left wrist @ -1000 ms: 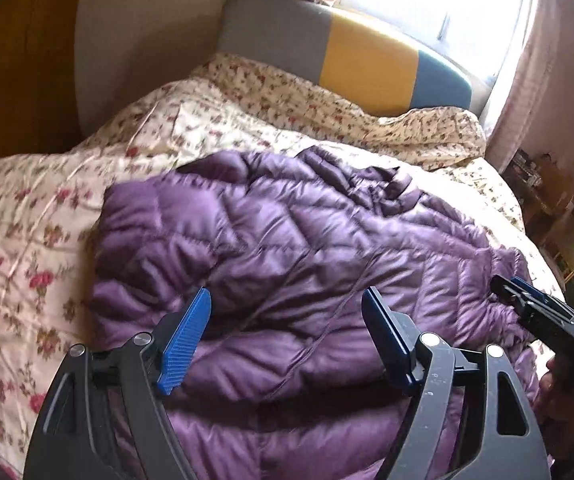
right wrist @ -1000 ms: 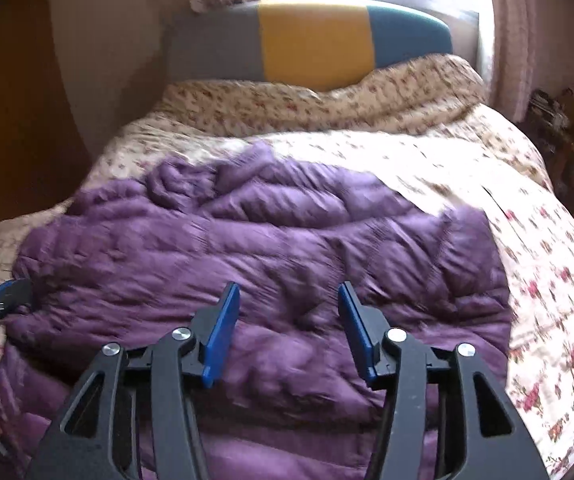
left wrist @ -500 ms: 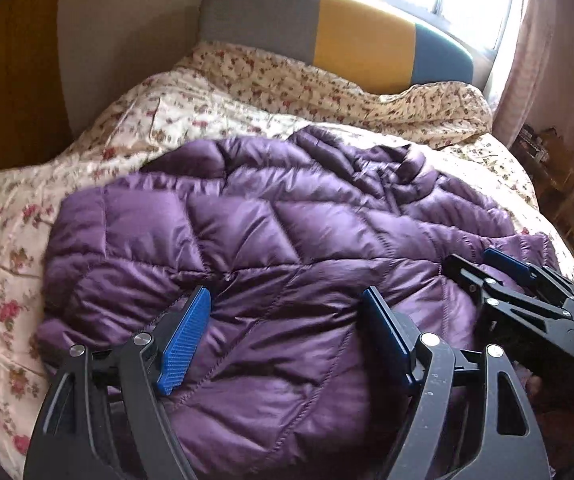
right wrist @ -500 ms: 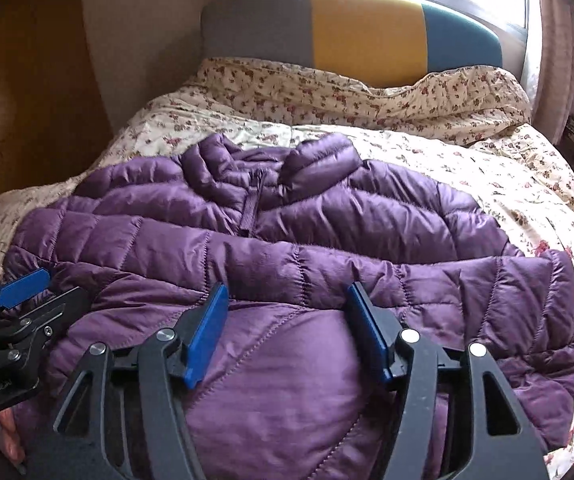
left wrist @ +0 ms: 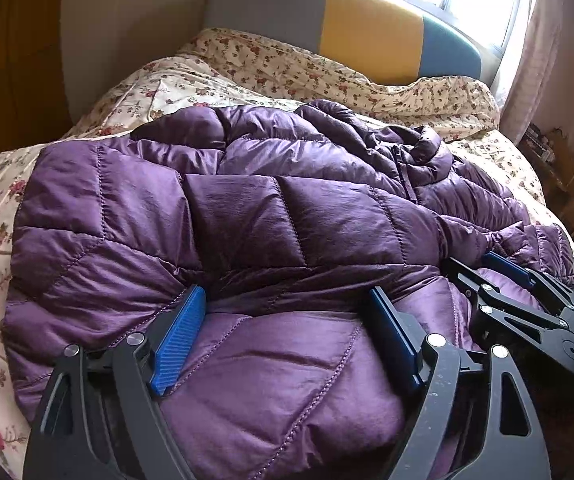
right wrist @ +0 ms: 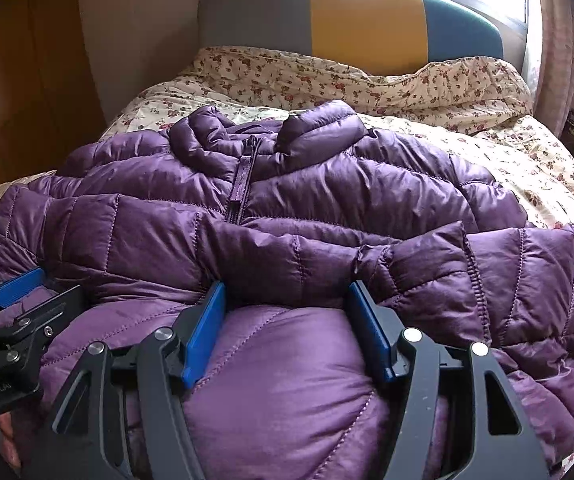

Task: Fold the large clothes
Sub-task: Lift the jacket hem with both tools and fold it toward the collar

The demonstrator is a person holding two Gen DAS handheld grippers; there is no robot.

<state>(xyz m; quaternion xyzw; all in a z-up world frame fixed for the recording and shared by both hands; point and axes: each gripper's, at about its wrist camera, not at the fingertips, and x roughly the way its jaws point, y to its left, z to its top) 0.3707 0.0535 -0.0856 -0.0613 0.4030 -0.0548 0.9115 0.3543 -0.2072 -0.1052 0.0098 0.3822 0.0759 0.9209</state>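
A purple quilted puffer jacket (left wrist: 287,216) lies front up on the bed, collar and zipper (right wrist: 243,176) toward the headboard, sleeves folded across the chest. My left gripper (left wrist: 287,304) is open, its blue pads low over the jacket's near hem on the left side. My right gripper (right wrist: 287,300) is open, over the near hem on the right side. Puffy fabric bulges between both pairs of jaws; neither is closed on it. The right gripper shows in the left wrist view (left wrist: 483,272), the left gripper in the right wrist view (right wrist: 27,292).
The bed has a floral cream duvet (right wrist: 367,80) and a grey, yellow and blue headboard (right wrist: 367,20). A wooden wardrobe (right wrist: 15,100) stands to the left. A bright window and curtain (left wrist: 535,40) are at the back right, with cluttered shelves (left wrist: 547,152) beside the bed.
Both grippers have come down and in toward the jacket's near hem. The jacket has settled flat, collar and zipper now plain to see. Both stay open.
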